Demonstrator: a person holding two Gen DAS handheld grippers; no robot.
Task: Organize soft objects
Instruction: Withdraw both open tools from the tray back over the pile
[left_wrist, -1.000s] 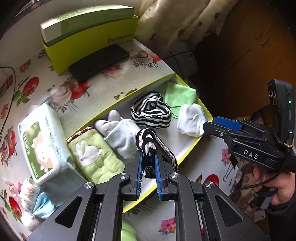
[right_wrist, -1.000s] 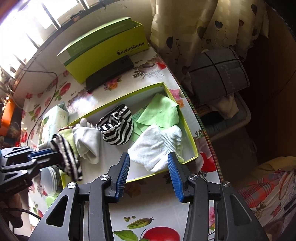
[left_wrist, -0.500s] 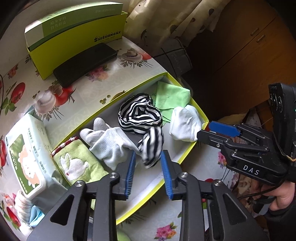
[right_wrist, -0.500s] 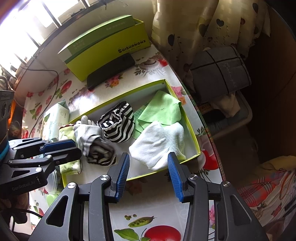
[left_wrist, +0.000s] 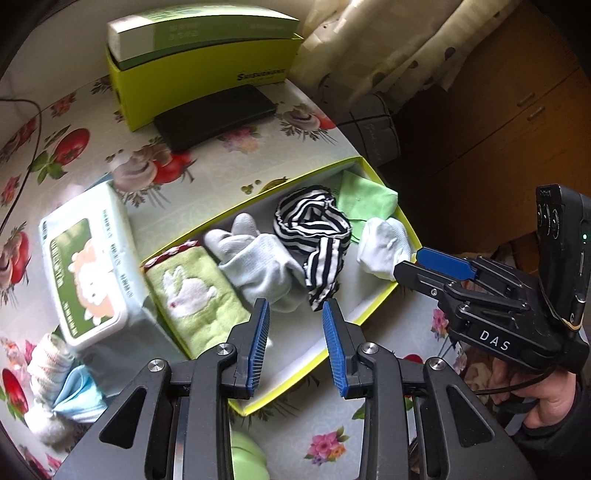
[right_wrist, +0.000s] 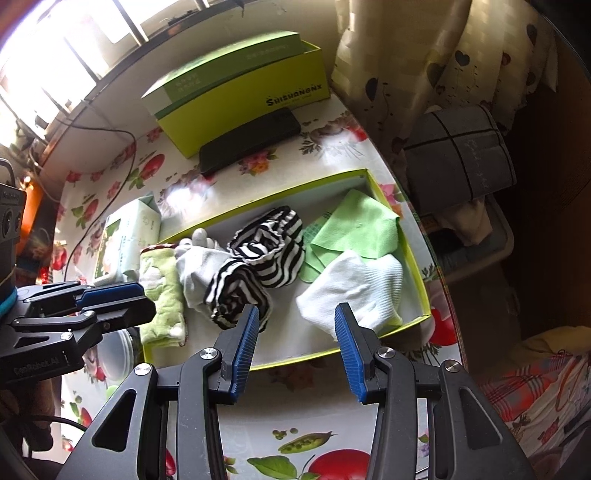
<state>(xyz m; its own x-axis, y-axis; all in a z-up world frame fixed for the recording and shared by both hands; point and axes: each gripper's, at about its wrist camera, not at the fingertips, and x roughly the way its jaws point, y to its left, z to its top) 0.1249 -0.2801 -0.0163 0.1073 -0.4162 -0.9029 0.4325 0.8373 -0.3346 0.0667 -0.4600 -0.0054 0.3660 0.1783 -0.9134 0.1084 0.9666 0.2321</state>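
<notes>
**Striped sock lies in the tray, both tongs released**

Left wrist view: you have one shallow yellow-rimmed tray (left_wrist: 373, 308) on the flowered desk (left_wrist: 207, 177). Count its contents: one green rabbit towel (left_wrist: 192, 295) at the left end, one pale grey sock (left_wrist: 258, 266) beside it, two black-and-white striped socks, one green cloth (left_wrist: 364, 201) at the far end, and one white sock (left_wrist: 384, 247) near the right rim. The rolled striped sock (left_wrist: 306, 218) sits mid-tray; the loose striped sock (left_wrist: 325, 269) lies draped against it and the grey sock. Your left tongs (left_wrist: 295, 332) have just been opening and now stand apart, empty, with the loose striped sock just beyond the tips and touching neither pad. Outside the tray you have one wipes pack (left_wrist: 86, 266), one black phone (left_wrist: 214, 116) and one yellow-green box (left_wrist: 203, 70). Your right tongs (left_wrist: 424, 262) hover by the tray's right rim, held by your hand (left_wrist: 546, 398).

Right wrist view: the same six soft pieces are in the tray (right_wrist: 417, 266). Your right tongs (right_wrist: 293, 328) are spread about halfway, holding nothing; the white sock (right_wrist: 354, 284) lies past the right pad, and the loose striped sock (right_wrist: 232, 291) past the left one. Your left tongs (right_wrist: 122, 299) sit at the tray's left end, over the towel (right_wrist: 162, 291).
</notes>
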